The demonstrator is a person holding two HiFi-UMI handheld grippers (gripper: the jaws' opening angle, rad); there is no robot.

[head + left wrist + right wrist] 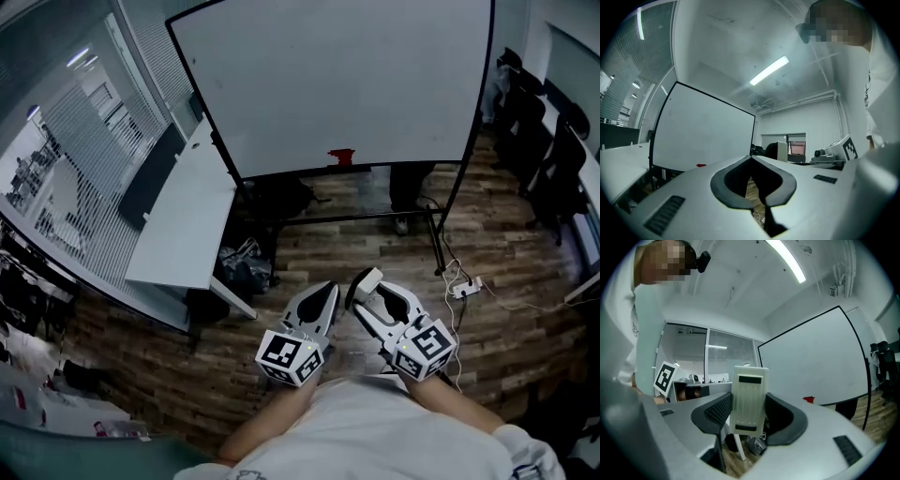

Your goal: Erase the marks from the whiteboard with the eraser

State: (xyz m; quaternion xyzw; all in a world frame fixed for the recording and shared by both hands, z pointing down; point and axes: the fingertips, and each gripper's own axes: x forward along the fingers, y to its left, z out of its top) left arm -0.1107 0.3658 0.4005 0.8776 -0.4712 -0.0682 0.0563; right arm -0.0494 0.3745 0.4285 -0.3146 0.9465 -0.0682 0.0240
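Note:
A large whiteboard (342, 80) on a black stand faces me across the wooden floor; I make out no clear marks on it. A small red thing (340, 156) sits at its lower edge. My right gripper (362, 289) is held low in front of my body, shut on a white ribbed eraser (368, 278). In the right gripper view the eraser (749, 399) stands upright between the jaws, with the whiteboard (815, 362) to its right. My left gripper (327, 291) hangs beside it, shut with nothing in it; its tips (751, 159) touch.
A white desk (187, 216) stands left of the board, with dark bags (246, 267) under it. The stand's legs (436, 246) reach onto the floor. A power strip with cables (466, 288) lies at right. Black chairs (553, 159) line the right side.

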